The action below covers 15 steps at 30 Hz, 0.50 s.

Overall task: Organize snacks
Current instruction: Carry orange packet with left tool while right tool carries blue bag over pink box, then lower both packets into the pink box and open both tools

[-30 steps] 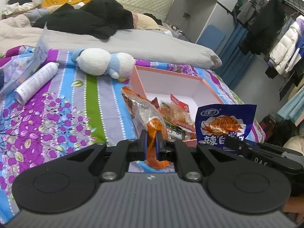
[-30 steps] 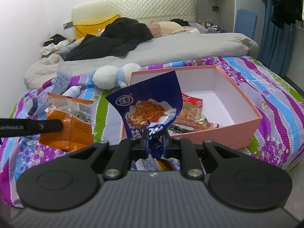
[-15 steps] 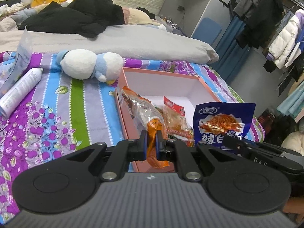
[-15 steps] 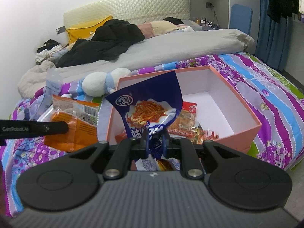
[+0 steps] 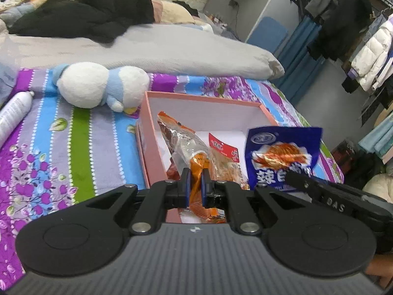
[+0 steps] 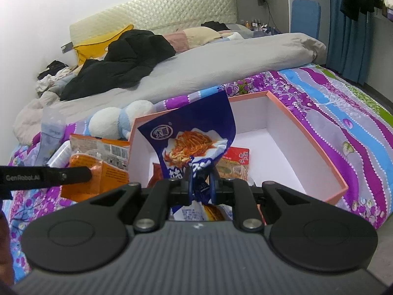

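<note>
While both jaws pinch packets (orange packet [image 5: 196,169], blue packet [image 6: 196,145]), neither opens.

Bed with floral striped sheet [image 5: 81,147], pink box [image 5: 143,132], plush toy [image 5: 98,87], white spray can [image 5: 12,115], grey duvet [image 5: 172,54]

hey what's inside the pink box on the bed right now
Inside the pink box, a red-labelled snack packet lies on the white floor near the front, with another reddish packet beside it. The far half looks bare. The blue snack bag in the right gripper hides the middle.
</note>
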Motion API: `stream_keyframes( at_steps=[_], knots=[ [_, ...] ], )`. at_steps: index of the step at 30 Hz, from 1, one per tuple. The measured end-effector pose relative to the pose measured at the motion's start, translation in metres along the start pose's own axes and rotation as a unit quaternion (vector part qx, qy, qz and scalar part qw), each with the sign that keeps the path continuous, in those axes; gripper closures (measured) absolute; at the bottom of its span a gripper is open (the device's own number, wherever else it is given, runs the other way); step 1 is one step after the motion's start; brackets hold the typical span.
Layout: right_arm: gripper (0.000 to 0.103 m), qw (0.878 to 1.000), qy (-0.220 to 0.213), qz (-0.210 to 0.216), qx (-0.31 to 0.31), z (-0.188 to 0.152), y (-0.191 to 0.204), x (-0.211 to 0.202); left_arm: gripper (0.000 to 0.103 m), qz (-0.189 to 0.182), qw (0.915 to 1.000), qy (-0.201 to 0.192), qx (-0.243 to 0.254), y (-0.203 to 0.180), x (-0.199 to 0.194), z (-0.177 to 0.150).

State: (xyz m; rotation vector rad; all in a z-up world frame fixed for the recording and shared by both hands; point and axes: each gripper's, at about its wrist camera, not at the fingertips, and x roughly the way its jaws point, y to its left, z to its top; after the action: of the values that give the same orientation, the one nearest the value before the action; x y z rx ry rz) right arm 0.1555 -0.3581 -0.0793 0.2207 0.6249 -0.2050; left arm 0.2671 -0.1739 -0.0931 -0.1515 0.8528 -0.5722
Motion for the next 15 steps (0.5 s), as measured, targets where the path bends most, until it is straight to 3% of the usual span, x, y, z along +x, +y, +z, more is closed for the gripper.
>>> stream_keyframes(
  at_steps=[15],
  knots=[
    [0.086, 0.999, 0.038, -0.005, 0.018, 0.020, -0.020, 0.087, 0.093, 0.011, 0.9992, 0.036, -0.015, 0.022, 0.091, 0.033]
  ],
)
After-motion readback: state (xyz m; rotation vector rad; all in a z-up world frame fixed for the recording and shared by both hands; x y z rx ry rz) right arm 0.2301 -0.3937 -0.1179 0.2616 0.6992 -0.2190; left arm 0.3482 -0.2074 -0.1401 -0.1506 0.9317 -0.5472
